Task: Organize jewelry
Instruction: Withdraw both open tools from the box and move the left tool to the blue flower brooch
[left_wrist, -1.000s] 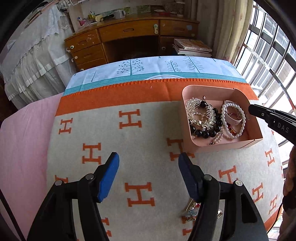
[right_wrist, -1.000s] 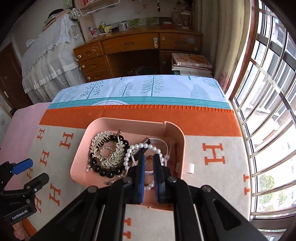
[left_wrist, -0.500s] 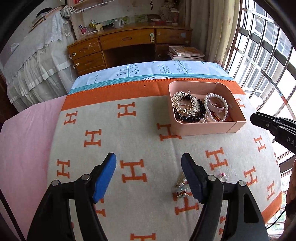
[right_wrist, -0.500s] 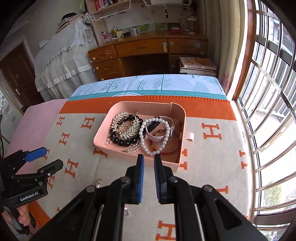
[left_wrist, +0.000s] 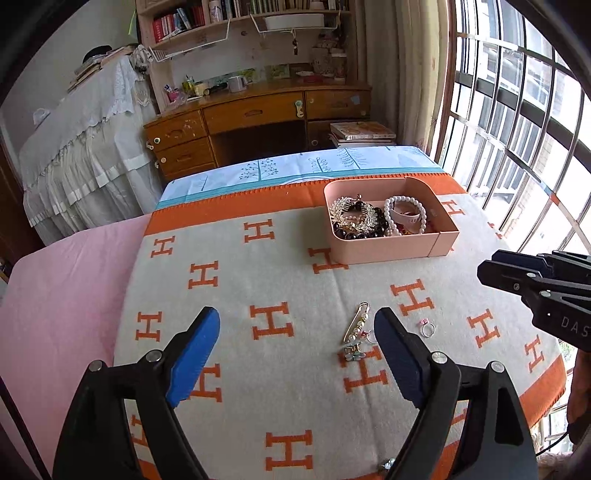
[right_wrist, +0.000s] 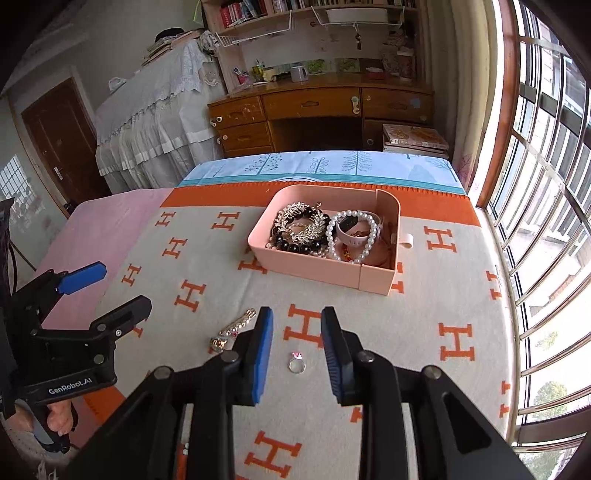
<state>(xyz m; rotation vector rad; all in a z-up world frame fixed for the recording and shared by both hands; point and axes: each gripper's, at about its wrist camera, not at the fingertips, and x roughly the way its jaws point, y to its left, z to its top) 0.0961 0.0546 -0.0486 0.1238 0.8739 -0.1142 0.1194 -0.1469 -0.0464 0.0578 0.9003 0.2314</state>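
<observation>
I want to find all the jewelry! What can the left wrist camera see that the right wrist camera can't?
Only the left wrist view shows a small trinket at the blanket's near edge. Only the right wrist view shows the brown door and the person's hand holding the left hand-held gripper. Both show the pink tray, the ring and the pearl pin.

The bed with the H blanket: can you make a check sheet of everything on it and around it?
Surface: H blanket on a bed, flat.
Job's things: pink box holding a pearl bracelet, black beads and a brooch; ring and pearl pin loose on the blanket.
Clutter: nothing seen.
Grippers: left gripper open and empty; right gripper open, ring on the blanket between its fingers, untouched; both have just been opening.
Cables: thin black cable.
Surroundings: wooden desk, barred window.
</observation>
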